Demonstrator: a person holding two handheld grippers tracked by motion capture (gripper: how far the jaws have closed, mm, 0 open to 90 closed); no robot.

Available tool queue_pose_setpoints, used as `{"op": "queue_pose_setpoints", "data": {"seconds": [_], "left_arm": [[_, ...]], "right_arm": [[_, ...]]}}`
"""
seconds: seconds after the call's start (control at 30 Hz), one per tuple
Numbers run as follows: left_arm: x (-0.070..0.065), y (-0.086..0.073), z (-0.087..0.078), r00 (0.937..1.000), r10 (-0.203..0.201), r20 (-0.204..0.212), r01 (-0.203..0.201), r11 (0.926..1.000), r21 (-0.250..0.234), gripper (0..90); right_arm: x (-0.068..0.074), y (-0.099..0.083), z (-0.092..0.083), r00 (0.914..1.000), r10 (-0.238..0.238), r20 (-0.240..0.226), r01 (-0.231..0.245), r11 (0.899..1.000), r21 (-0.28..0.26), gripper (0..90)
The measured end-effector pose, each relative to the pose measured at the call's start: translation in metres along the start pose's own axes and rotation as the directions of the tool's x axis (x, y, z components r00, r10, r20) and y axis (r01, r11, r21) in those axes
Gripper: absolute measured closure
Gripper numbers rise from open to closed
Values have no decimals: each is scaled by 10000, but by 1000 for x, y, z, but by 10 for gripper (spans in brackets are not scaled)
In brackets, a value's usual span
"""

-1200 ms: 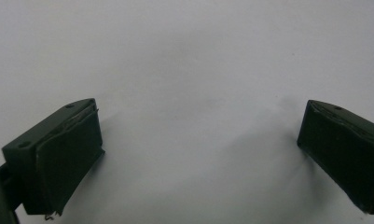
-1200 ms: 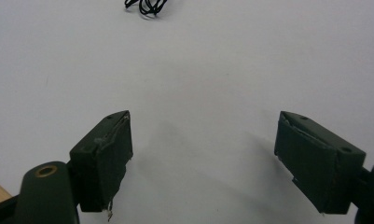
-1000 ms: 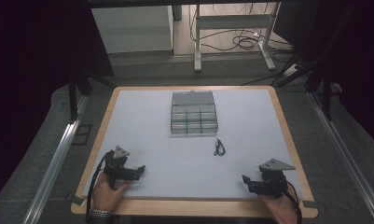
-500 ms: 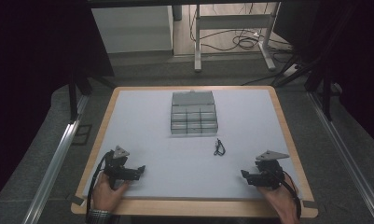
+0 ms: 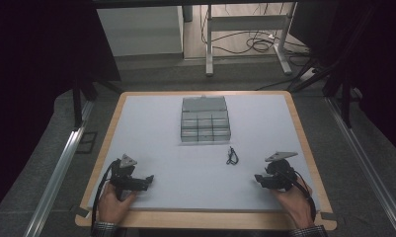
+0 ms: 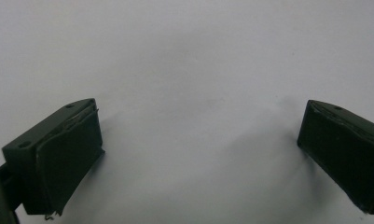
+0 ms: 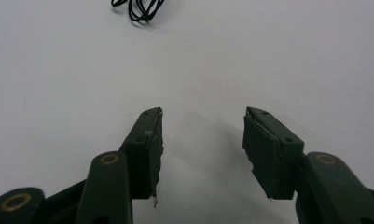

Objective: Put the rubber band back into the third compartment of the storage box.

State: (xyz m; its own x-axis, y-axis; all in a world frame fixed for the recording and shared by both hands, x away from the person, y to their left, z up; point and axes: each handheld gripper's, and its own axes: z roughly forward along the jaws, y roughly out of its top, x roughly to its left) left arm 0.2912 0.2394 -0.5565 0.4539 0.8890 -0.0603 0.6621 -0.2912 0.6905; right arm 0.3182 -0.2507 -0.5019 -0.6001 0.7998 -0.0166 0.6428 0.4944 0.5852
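A small coil of thin black cable (image 5: 231,156) lies on the white table top, in front of a grey compartment box (image 5: 205,119) with its lid raised. My right gripper (image 5: 258,178) rests near the table's front right, jaws open, nothing between them; the black cable (image 7: 137,8) lies ahead of its jaws at the top of the right gripper view. My left gripper (image 5: 148,179) sits at the front left, jaws spread wide over bare white surface (image 6: 189,93), holding nothing.
The white table top has a wooden rim (image 5: 205,219). Metal rails (image 5: 57,168) run along both sides of the table. Beyond the far edge stand a white cabinet (image 5: 138,29) and a desk frame with cables on the floor (image 5: 255,44).
My right gripper has shifted a little to the left and forward, toward the cable. The left gripper has stayed in place.
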Motion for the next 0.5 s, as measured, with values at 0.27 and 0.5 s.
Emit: {"op": "queue_pose_setpoints", "data": {"seconds": [0.27, 0.5], "left_arm": [[0, 0, 0, 10000, 7, -4, -7, 10000, 5, 0], [0, 0, 0, 10000, -22, -2, 22, 10000, -18, 0]], "right_arm": [[0, 13, 5, 9995, -146, -286, 162, 9983, 554, 511], [1, 27, 10, 9979, -274, -582, 326, 9954, 906, 538]]}}
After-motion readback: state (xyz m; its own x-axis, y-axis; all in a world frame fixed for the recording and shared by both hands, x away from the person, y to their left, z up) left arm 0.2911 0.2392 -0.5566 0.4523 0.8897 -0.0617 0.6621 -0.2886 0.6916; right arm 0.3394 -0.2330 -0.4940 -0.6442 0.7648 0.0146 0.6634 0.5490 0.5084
